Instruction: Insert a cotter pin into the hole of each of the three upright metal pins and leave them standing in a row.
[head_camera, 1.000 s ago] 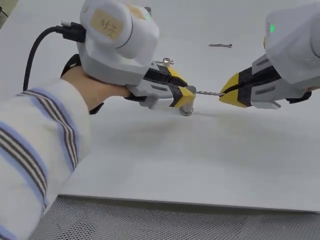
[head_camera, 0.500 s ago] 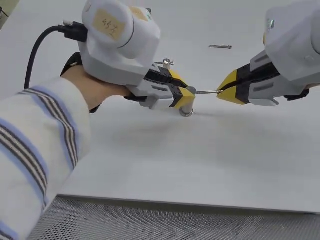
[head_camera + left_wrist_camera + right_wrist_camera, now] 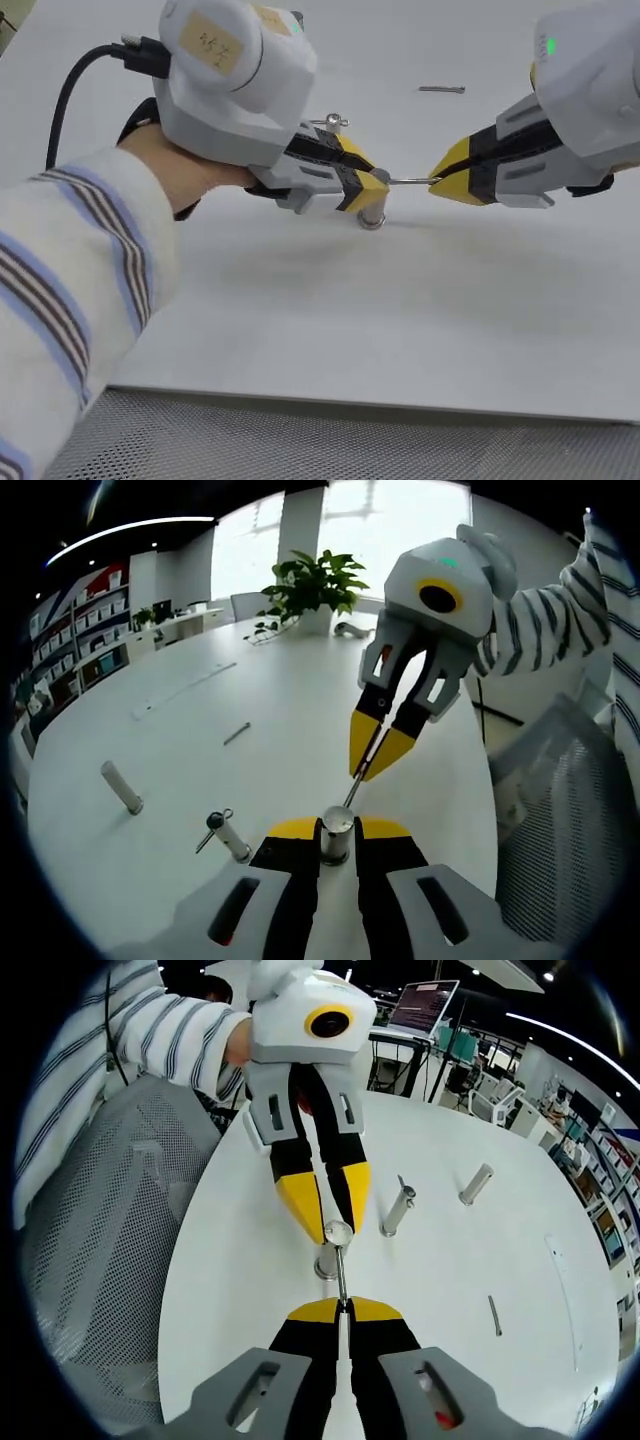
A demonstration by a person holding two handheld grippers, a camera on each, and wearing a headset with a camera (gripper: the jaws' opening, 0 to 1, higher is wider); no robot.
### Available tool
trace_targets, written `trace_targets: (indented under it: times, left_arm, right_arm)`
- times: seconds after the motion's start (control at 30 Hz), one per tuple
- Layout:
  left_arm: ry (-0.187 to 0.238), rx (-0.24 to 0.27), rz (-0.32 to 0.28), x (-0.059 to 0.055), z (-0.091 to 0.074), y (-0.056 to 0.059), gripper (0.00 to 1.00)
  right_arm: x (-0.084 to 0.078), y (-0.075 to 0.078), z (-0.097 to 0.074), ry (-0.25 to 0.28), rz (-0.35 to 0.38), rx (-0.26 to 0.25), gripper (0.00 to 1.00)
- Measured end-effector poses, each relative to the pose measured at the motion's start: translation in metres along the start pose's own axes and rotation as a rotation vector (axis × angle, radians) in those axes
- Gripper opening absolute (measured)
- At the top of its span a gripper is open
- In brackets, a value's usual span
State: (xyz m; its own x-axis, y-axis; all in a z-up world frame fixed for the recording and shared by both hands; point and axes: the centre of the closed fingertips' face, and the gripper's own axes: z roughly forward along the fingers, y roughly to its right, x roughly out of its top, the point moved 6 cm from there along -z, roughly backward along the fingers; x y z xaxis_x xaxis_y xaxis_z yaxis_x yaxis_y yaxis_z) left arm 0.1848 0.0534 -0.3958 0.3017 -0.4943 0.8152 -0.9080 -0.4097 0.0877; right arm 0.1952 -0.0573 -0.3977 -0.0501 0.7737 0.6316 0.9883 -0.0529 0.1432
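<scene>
My left gripper [image 3: 370, 186] is shut on an upright metal pin [image 3: 372, 214] standing on the white table [image 3: 400, 320]. In the left gripper view the pin [image 3: 336, 844] sits between my yellow jaws. My right gripper [image 3: 436, 181] is shut on a thin cotter pin [image 3: 410, 180], held level, whose far end meets the pin's top. In the right gripper view the cotter pin [image 3: 340, 1272] runs from my jaws to the pin [image 3: 326, 1263]. A second upright pin [image 3: 228, 832] carries a cotter pin. A third pin [image 3: 122, 787] stands bare farther off.
A loose cotter pin [image 3: 440, 90] lies on the table beyond the grippers. A black cable [image 3: 75, 85] trails from the left gripper. Grey mesh [image 3: 300, 440] runs along the table's near edge. A potted plant [image 3: 310, 580] stands at the far end.
My right gripper has moved a little toward the held pin with the cotter pin, so less of it shows between the two grippers. The left gripper has stayed put.
</scene>
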Motion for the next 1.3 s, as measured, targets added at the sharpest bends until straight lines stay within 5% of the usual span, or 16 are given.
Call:
trace_targets:
  times: [0.73, 1.3]
  left_arm:
    - [-0.001, -0.004, 0.004, 0.002, 0.000, 0.003, 0.09]
    - [-0.001, 0.010, 0.033, -0.002, 0.001, -0.004, 0.10]
  right_arm:
    - [0.023, -0.006, 0.018, 0.055, -0.007, 0.029, 0.00]
    - [0.016, -0.006, 0.012, 0.053, 0.007, 0.006, 0.06]
